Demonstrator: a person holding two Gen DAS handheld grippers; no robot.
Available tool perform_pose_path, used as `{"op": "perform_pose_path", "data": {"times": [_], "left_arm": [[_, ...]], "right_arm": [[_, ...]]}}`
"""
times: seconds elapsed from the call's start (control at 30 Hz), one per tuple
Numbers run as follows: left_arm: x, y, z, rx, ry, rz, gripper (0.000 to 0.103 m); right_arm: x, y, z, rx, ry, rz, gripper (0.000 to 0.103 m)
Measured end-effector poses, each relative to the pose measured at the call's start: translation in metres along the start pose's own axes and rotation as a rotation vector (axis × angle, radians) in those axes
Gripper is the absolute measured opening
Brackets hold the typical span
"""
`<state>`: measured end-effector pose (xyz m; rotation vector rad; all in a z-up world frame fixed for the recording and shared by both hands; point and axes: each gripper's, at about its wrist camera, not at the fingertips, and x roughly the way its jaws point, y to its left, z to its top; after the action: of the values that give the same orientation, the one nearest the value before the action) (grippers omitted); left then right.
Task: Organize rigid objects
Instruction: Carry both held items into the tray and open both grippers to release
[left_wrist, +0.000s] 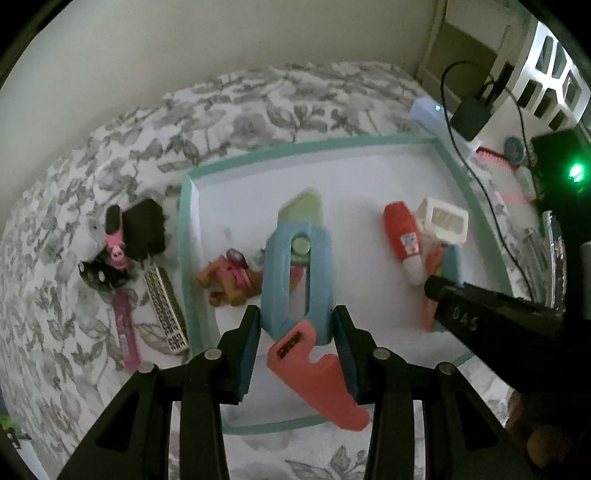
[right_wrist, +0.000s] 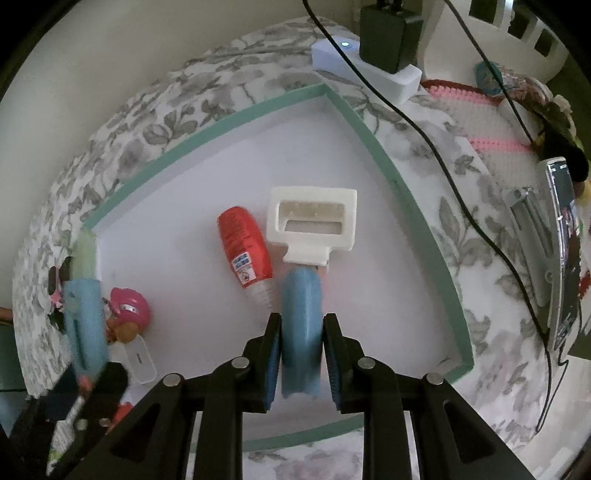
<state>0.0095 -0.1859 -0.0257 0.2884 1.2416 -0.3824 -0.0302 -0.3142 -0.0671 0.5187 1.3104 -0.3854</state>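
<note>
A white tray with a teal rim (left_wrist: 192, 236) (right_wrist: 391, 173) lies on a flowered bedspread. My left gripper (left_wrist: 297, 325) is shut on a blue, green and red plastic toy (left_wrist: 295, 273), held over the tray. My right gripper (right_wrist: 301, 334) is shut on a blue-handled tool (right_wrist: 301, 325) with a white rectangular head (right_wrist: 314, 218), down in the tray. A red bottle (left_wrist: 400, 230) (right_wrist: 243, 247) lies beside it. A small pink and brown figure (left_wrist: 231, 277) (right_wrist: 127, 314) lies in the tray's left part.
Left of the tray on the bedspread lie a black block (left_wrist: 144, 229), a pink figure (left_wrist: 116, 247), a pink strip (left_wrist: 123, 332) and a patterned white bar (left_wrist: 166, 310). A white power strip with a black plug (right_wrist: 384, 55) and cables sits beyond the tray's right corner.
</note>
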Motion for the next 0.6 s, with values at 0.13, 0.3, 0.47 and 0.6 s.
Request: {"op": "perform_pose_path", "data": {"times": [0.13, 0.3, 0.47, 0.6], "left_arm": [[0.003, 0.003, -0.001, -0.014, 0.012, -0.002, 0.050], [-0.005, 0.010, 0.002, -0.050, 0.001, -0.021, 0.066], [-0.023, 0.025, 0.007, -0.089, -0.046, 0.003, 0.072], [-0.035, 0.042, 0.009, -0.139, -0.078, 0.031, 0.084]], "right_arm": [[0.000, -0.001, 0.000, -0.003, 0.002, -0.006, 0.025], [-0.006, 0.006, 0.004, -0.014, -0.003, -0.013, 0.035], [-0.027, 0.011, 0.007, -0.028, -0.070, -0.015, 0.054], [-0.043, 0.017, 0.007, -0.036, -0.114, -0.009, 0.074]]}}
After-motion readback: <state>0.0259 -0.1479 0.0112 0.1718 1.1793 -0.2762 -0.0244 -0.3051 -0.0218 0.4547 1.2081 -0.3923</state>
